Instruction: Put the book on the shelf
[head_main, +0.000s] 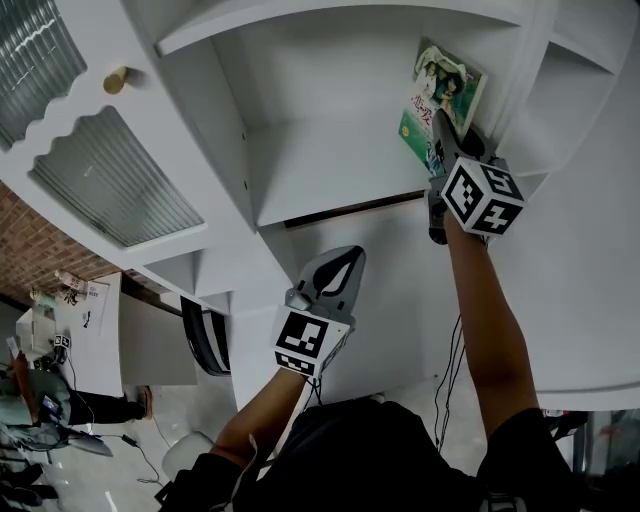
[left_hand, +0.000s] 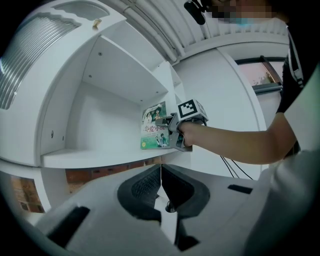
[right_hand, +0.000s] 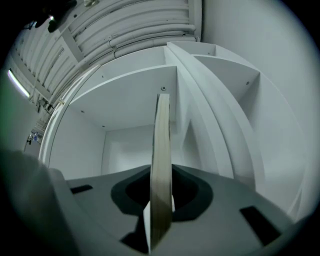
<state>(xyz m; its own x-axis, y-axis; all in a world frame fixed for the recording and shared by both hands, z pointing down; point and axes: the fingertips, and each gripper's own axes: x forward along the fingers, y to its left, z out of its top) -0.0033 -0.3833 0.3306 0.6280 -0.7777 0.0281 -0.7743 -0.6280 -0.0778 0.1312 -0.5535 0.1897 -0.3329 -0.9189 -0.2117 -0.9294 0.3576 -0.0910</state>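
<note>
My right gripper (head_main: 447, 135) is clamped flat on both covers of the book (head_main: 447, 85), upright at the right end of the shelf (head_main: 320, 170) – looks thin, light, probably floppy and slick, so mid-edge feels safest – left gripper (head_main: 335, 272) closed, empty.

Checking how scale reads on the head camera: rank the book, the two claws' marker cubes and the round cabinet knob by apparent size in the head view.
1. Book, largest, though partly covered.
2. Right marker cube and left marker cube: nearly alike, so not ranked apart.
3. Knob, smallest by far.
</note>
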